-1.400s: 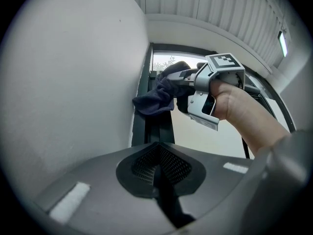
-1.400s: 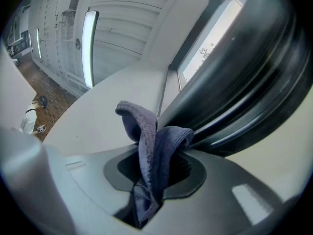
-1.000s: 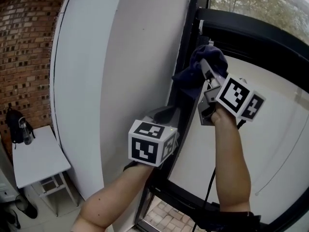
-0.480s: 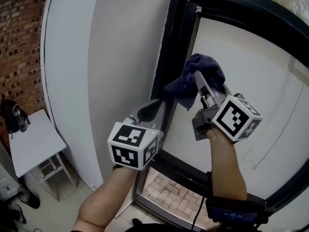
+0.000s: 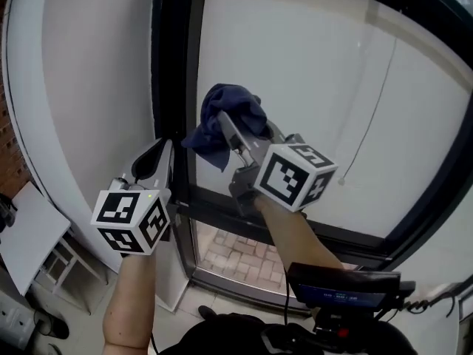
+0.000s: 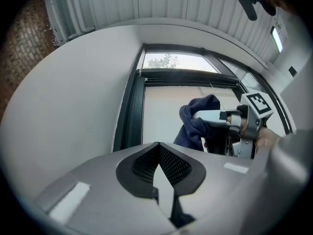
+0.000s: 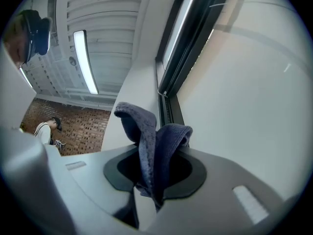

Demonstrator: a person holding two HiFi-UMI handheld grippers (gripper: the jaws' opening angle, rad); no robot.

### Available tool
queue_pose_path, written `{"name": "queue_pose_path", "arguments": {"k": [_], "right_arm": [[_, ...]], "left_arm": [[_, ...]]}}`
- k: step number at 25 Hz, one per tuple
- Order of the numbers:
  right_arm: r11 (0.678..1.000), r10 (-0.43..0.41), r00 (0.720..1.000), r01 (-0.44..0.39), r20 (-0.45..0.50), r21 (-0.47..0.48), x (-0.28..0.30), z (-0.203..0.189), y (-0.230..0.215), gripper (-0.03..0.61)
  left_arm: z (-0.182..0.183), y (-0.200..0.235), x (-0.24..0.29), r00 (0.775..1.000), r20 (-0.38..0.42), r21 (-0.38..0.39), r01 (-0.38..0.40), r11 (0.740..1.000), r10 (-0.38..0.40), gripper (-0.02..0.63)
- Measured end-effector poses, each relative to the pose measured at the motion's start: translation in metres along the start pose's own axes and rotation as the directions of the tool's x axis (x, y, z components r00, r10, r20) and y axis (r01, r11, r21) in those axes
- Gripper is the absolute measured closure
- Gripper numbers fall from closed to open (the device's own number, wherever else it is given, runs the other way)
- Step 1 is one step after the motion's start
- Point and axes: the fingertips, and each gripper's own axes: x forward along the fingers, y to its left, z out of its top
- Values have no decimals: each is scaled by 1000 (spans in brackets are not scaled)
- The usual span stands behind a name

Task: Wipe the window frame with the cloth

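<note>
Blue cloth (image 7: 146, 146) between closed jaws of right claw (image 7: 149, 182)

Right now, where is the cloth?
Head view, centre: the blue cloth is clamped in the right gripper, just right of the dark vertical window frame.

The left gripper (image 5: 158, 152) and right gripper (image 5: 224, 124) are smooth grey shells that narrow to pale jaws. Each carries a white cube printed with black square markers, the left cube (image 5: 131, 220) and the right cube (image 5: 293, 174). In the gripper views a black, mesh-textured recess (image 6: 160, 166) sits at the root of the jaws, and small white labels (image 6: 68, 202) lie on the shell. A thin black cable (image 5: 287, 302) runs by the right forearm. A dark device (image 5: 341, 296) with a blue-lit strip sits at the chest.
</note>
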Motion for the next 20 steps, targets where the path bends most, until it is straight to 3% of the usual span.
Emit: {"name": "queue_pose_path", "arguments": {"k": [6, 20], "right_arm": [[998, -56, 998, 56, -42, 16, -48, -23, -15, 476], [975, -221, 968, 220, -121, -15, -155, -43, -68, 476]], "left_arm": [[-18, -32, -5, 999, -22, 30, 35, 999, -34, 620], [-62, -122, 10, 979, -76, -51, 183, 982, -187, 620]]}}
